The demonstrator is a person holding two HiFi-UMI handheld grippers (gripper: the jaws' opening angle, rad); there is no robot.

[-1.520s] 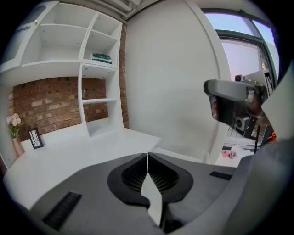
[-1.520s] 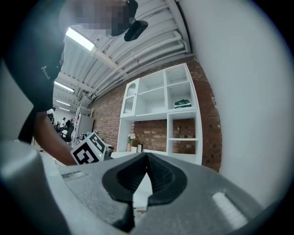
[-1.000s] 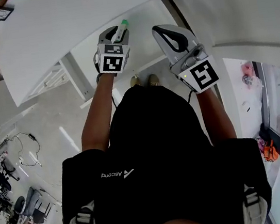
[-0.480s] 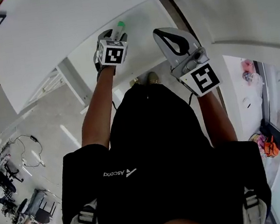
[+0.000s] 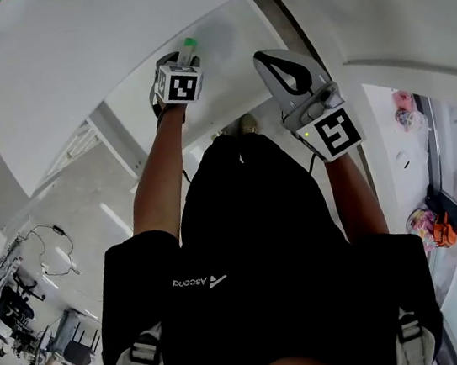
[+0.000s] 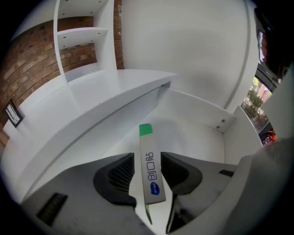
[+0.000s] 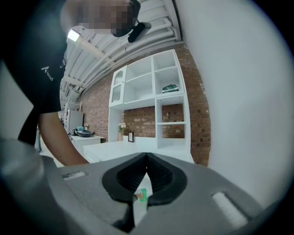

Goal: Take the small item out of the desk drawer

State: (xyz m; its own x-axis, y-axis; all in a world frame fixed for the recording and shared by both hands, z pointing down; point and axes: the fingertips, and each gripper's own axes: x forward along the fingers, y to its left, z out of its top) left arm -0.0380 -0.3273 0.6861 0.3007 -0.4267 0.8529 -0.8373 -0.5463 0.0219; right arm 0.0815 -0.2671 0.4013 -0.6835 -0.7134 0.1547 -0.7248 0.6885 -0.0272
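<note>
The white desk drawer [image 5: 228, 37] stands pulled out under the desk top [image 5: 83, 63]. A slim white box with a green end [image 6: 149, 170] lies lengthwise on the drawer floor [image 6: 193, 133]. My left gripper [image 6: 149, 158] straddles it. Its jaws are closing around the box, and a thin gap still shows at the left pad. In the head view only the green tip [image 5: 188, 44] sticks out past the left gripper [image 5: 184, 59]. My right gripper [image 5: 277, 61] hovers to the right over the drawer. Its jaws [image 7: 147, 156] are shut and hold nothing.
The drawer's side wall [image 6: 220, 123] rises close on the right of the box. White shelves [image 6: 78, 34] stand against a brick wall beyond the desk. The person's shoes [image 5: 245, 122] show below the drawer, and cables and chairs [image 5: 44, 256] clutter the floor at the left.
The left gripper has edged a little further over the drawer, with the box's green tip staying just past its jaws. The right gripper has hardly moved.
</note>
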